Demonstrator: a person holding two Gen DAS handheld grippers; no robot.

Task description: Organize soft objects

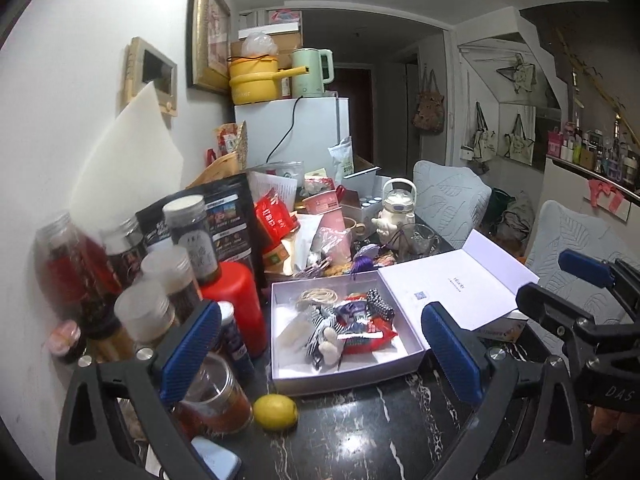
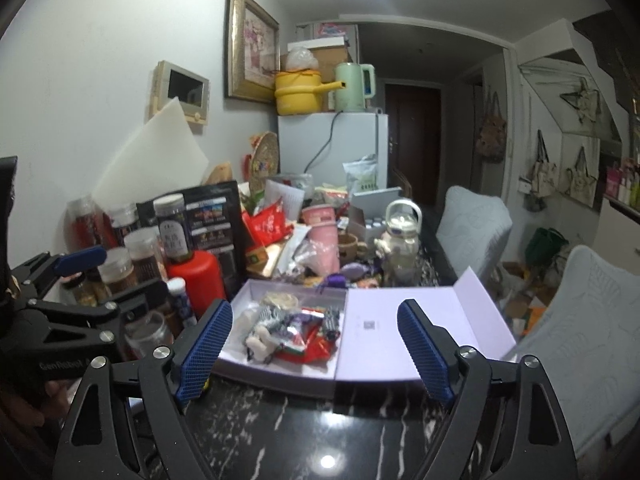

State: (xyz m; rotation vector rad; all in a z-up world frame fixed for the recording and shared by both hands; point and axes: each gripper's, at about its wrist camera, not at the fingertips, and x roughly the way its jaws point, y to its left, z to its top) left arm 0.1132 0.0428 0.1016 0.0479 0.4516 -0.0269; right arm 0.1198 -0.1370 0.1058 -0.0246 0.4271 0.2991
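The left hand-held gripper (image 1: 320,344) hangs low over the black marbled desk (image 1: 360,420), tilted gently downward, its blue pads spread wide with nothing between them. The right hand-held gripper (image 2: 316,352) sits beside it at the same shallow tilt, jaws likewise spread and empty.

Just beyond both, toward twelve o'clock, lies the open white box (image 1: 280,376) with its lid (image 1: 452,284) folded flat to three o'clock. Inside it sits the heap of soft objects (image 1: 340,320): striped fabric, a checked piece, red wrappers, a coil of string.

The left wrist view alone shows a lemon (image 1: 276,411) on the desk at the box's near corner, about seven o'clock from it, and a glass jar (image 1: 216,396) just beside that. It also catches the right hand-held gripper from the side at three o'clock.

The right wrist view shows the left hand-held gripper at nine o'clock, and more of the lid's upright flap (image 2: 480,300). Both views show a red bottle (image 2: 200,280) and spice jars (image 2: 140,256) at ten o'clock, cluttered against the wall.
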